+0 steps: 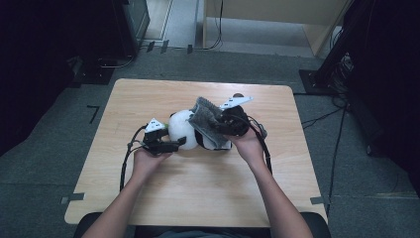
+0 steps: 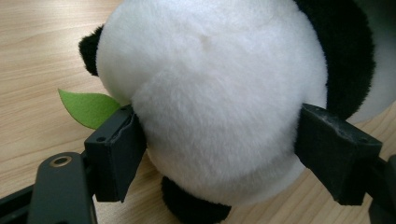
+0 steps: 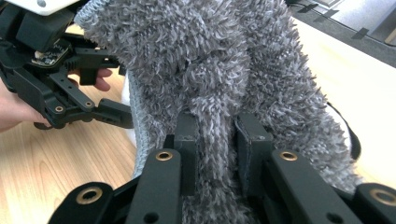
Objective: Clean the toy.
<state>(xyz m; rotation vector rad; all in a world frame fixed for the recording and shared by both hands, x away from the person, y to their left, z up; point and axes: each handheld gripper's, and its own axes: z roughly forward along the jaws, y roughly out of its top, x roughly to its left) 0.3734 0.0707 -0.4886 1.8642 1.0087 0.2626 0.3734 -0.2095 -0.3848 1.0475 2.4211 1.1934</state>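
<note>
Plush white and black, a panda toy lies near the middle of the wooden tabletop, and both tongs are on it. The left tongs come in from the person's left, their jaws set wide and pressed into the toy's rounded white body from both sides. In the left gripper view, that white fur bulges between the two black pads, and a small green felt leaf pokes out just beside the left pad, above the wood.

The right tongs sit on the toy's other side, jaws nearly together and pinching a fold of shaggy grey cloth. In the right gripper view, the grey pile rises steeply from between the pads and drapes toward the left tongs' black frame, with the person's left hand behind it. From above, the cloth stands over the panda's dark parts, touching the toy.
</note>
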